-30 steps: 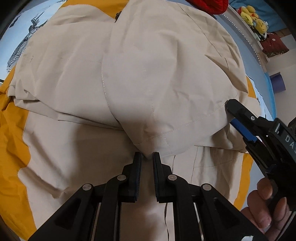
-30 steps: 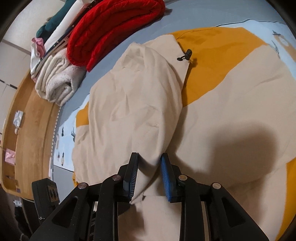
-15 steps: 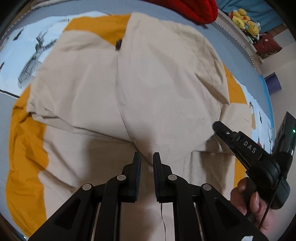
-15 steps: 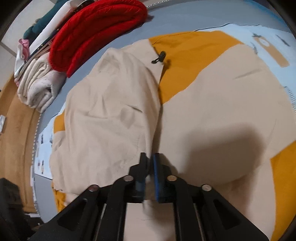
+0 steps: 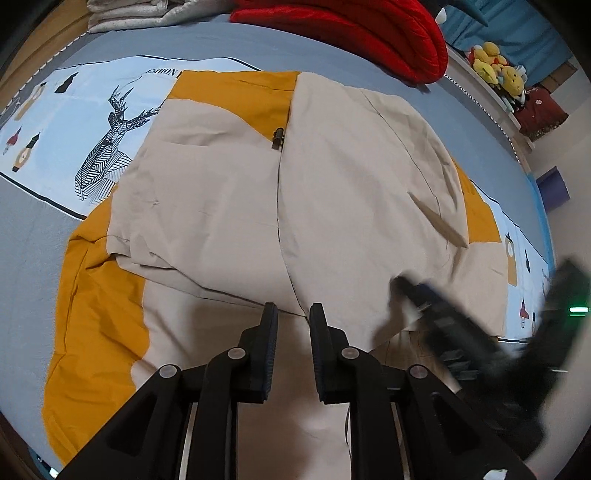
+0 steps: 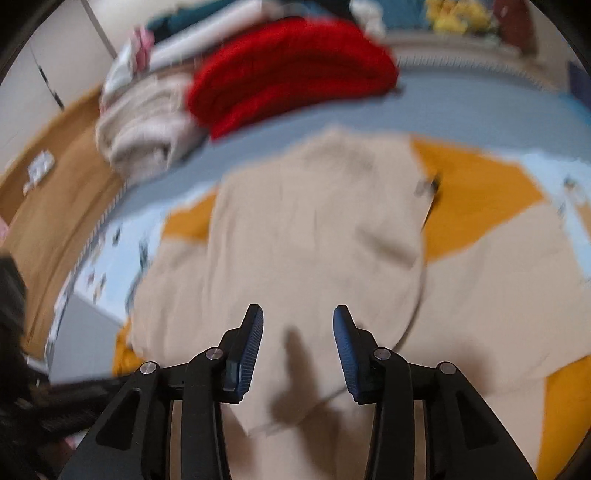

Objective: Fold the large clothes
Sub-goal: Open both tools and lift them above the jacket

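- Left wrist view: the beige and mustard jacket (image 5: 229, 206) lies spread on the bed (image 5: 37, 229), its long axis running away from the camera toward the red blanket (image 5: 354, 33).
- Both beige side panels are folded inward; their edges meet along a centre line ending at a dark zipper pull (image 5: 277, 138).
- Mustard fabric shows at the left edge and the far right edge of the jacket.
- The left claw (image 5: 293, 319) hovers over the near end of the centre line, its jaws slightly apart and opening, nothing pinched.
- The right claw (image 6: 298, 325) appears blurred; its jaws are spread and opening, with only cloth lying below them.
- Bare grey bedsheet (image 5: 258, 40) lies between the jacket and the blanket, with more to the left.
- Folded towels (image 6: 144, 136) sit beside the blanket.
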### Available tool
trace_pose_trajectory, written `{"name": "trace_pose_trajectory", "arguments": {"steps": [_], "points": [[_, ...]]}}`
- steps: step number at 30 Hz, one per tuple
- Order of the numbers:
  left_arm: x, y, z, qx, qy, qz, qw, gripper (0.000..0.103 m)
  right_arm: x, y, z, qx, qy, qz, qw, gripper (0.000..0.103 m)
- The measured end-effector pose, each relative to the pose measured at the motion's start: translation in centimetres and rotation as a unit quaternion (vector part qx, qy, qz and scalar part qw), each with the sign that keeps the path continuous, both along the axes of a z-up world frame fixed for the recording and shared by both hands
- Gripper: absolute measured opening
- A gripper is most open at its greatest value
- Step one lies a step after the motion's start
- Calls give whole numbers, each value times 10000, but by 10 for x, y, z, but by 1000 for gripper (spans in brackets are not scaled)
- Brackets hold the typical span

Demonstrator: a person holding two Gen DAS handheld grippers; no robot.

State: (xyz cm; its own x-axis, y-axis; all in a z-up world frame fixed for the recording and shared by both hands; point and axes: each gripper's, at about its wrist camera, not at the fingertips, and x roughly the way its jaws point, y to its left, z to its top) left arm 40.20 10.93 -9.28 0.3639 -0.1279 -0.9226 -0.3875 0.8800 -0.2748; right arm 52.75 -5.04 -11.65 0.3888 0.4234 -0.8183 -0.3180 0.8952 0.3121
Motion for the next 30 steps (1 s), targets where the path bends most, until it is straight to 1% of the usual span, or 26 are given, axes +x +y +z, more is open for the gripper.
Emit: {"name": "trace_pose_trajectory", "arguments": {"steps": [1,2,3,5,7,8,10,11,13,15,16,18,20,23,25,26,27,28,29,30], "points": [[0,1,1,-12,-1,-2,10000,15,1,1,-11,-187,216,11,9996,41],[-1,2,1,-30,-7,-7,10000,15,0,1,-17,-295,277,1,9992,41],[-1,3,2,-34,-11,-9,10000,15,-1,1,-17,-341,244,-18,9991,41],[-2,7,5,-43,-39,13,10000,15,-4,4,-7,-264,22,33,9996,41],[-4,10,8,-45,-81,52,9999,15,-8,10,2,-196,-227,210,9993,41],[-5,11,10,-34,-108,74,9999,15,-10,14,2,-262,-275,314,9988,41],[-9,14,16,20,-190,112,9998,15,-11,21,-6,-590,-153,415,9973,41],[-11,15,19,54,-228,116,9997,15,-12,19,-8,-674,-123,344,9971,41],[-18,17,30,149,-363,106,9992,15,-15,17,4,-537,-234,208,9981,41],[-28,20,46,241,-582,131,9979,15,-24,13,29,-401,-664,193,9968,41],[-34,21,55,292,-713,137,9969,15,-32,12,51,-344,-1050,184,9937,41],[-49,22,77,491,-1051,95,9932,15,-49,6,87,-163,-1576,130,9873,41],[-69,18,99,774,-1405,-60,9870,15,-73,-5,122,70,-1965,53,9805,41],[-109,10,127,1220,-1947,-242,9729,15,-120,-29,171,198,-2464,-116,9689,41],[-135,8,136,1421,-2144,-279,9659,15,-155,-46,197,135,-2660,-258,9635,41],[-149,7,139,1496,-2191,-204,9640,15,-171,-55,204,83,-2706,-304,9622,41],[-157,8,140,1502,-2181,-138,9642,15,-191,-66,214,-13,-2758,-344,9606,41],[-172,7,141,1411,-2184,-85,9656,15,-210,-75,223,-121,-2810,-378,9589,41],[-187,5,142,1305,-2211,-95,9664,15,-225,-84,232,-205,-2858,-427,9571,41],[-199,2,143,1283,-2231,-118,9662,15,-243,-96,242,-275,-2911,-500,9550,41]]}}
